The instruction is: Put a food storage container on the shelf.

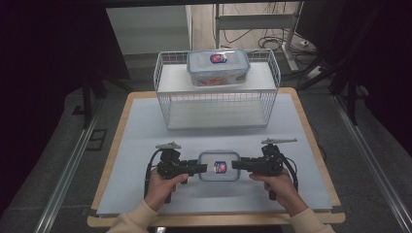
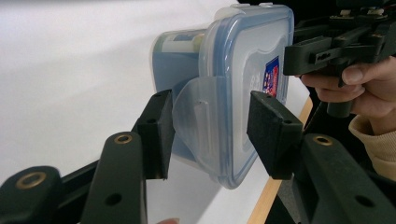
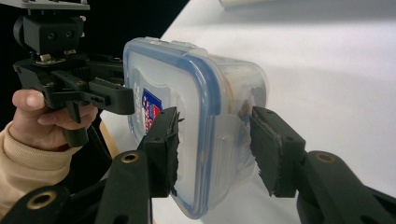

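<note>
Near the front edge of the worktop (image 1: 145,194), a clear food container (image 1: 219,165) with a blue-rimmed snap lid is flanked by both grippers. The left gripper (image 1: 201,168) is held at its left end, jaws parted around the lid's side latch (image 2: 198,128) without clamping it. The right gripper (image 1: 236,165) is held at the opposite end, jaws likewise spread around that end's latch. Farther back, a second lidded container (image 1: 218,66) is seen resting on a white wire basket shelf (image 1: 217,99).
</note>
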The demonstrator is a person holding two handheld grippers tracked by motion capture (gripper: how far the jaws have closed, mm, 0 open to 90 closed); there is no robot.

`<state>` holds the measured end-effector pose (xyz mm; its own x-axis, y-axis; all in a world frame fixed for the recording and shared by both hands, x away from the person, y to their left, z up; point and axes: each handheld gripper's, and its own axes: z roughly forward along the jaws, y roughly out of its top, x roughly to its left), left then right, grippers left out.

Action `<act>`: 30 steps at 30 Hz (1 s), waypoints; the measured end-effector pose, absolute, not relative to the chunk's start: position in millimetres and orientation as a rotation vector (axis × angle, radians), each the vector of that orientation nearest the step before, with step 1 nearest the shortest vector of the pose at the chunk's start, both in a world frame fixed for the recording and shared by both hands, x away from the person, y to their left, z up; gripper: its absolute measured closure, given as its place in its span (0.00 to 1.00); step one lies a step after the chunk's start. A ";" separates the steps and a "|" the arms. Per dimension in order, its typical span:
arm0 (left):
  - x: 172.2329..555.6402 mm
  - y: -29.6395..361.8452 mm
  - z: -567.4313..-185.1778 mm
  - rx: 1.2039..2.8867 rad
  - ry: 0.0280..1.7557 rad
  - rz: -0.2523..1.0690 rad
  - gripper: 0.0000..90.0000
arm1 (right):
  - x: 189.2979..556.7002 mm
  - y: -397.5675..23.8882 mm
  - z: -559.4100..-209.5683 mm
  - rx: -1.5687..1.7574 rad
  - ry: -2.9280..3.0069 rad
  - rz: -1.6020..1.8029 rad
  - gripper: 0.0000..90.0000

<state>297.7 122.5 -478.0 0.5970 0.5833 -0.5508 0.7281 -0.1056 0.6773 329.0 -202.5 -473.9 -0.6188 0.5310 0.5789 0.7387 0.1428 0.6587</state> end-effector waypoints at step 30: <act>357.0 123.2 -326.9 1.740 0.907 0.060 0.58 | 383.8 -201.9 -317.9 -1.107 -2.354 -1.755 0.58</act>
